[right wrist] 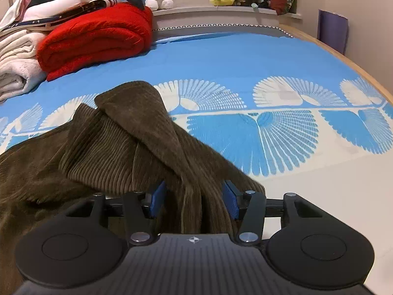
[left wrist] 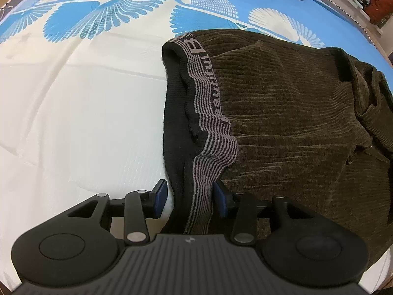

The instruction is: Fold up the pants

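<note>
Pants [left wrist: 282,113] lie on the blue and white bed [left wrist: 73,113], brown and bunched, so folding looks partway done. Left claw [left wrist: 189,200] sits partly open around the striped waistband [left wrist: 211,127]; its pads look loose, not pinching. Right claw [right wrist: 194,200] is partly open too, with a brown pant leg [right wrist: 137,123] lying between its pads. Next, I think, both claws should back away and grab new spots.

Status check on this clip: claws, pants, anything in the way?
Left claw open, waistband between the pads. Right claw open, pants leg cloth between. Pants bunched on bed. Nothing in the way.
</note>
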### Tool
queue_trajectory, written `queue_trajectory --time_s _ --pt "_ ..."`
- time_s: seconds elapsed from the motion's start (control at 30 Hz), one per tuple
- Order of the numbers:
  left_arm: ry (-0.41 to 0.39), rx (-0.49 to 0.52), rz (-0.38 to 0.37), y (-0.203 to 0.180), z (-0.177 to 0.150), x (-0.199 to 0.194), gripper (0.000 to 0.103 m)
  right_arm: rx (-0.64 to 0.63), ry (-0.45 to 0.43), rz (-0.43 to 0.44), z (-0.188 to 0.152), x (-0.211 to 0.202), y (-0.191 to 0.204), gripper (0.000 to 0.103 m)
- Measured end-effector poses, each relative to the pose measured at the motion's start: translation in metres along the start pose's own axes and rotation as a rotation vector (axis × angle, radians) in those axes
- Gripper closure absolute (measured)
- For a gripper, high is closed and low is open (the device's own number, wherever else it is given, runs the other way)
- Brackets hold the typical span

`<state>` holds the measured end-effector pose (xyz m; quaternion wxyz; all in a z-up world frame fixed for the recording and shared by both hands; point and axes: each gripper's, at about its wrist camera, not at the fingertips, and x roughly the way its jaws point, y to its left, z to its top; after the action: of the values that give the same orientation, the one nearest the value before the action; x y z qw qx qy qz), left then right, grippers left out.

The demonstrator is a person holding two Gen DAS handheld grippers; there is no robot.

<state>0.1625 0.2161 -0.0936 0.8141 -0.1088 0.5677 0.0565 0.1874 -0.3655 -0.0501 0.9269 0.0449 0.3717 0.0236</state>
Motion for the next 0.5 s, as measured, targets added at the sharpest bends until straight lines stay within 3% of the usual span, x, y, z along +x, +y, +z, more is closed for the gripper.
queue_trajectory --time_s 0.03,0.1,0.23,0.3,0.33,0.37,0.43,0.5 --pt "-0.001 -0.003 -0.005 0.001 0.001 0.001 0.058 -0.001 0.004 -0.012 0.003 0.003 0.001 0.071" --pt "-0.001 -0.01 -0.019 0.002 0.002 0.001 0.066 0.008 0.028 -0.016 0.007 0.01 0.001 0.094" --pt "-0.016 -0.001 -0.01 -0.003 0.003 0.0 0.076 0.042 -0.069 -0.047 0.013 -0.021 -0.012 0.096" --pt "-0.024 -0.014 -0.01 -0.002 0.003 -0.001 0.079 0.172 -0.146 -0.142 0.013 -0.05 -0.042 0.097" --pt "-0.028 -0.024 -0.012 -0.001 0.003 -0.002 0.08 0.255 -0.155 -0.239 0.008 -0.064 -0.064 0.097" --pt "-0.03 -0.029 -0.013 -0.001 0.003 -0.002 0.081 0.331 -0.126 -0.336 0.0 -0.073 -0.085 0.097" --pt "-0.035 -0.029 -0.015 -0.002 0.002 -0.004 0.081 0.53 0.046 -0.475 -0.033 -0.08 -0.133 0.097" --pt "-0.046 -0.01 -0.004 -0.005 0.0 -0.008 0.082 0.713 0.277 -0.485 -0.082 -0.077 -0.172 0.097"
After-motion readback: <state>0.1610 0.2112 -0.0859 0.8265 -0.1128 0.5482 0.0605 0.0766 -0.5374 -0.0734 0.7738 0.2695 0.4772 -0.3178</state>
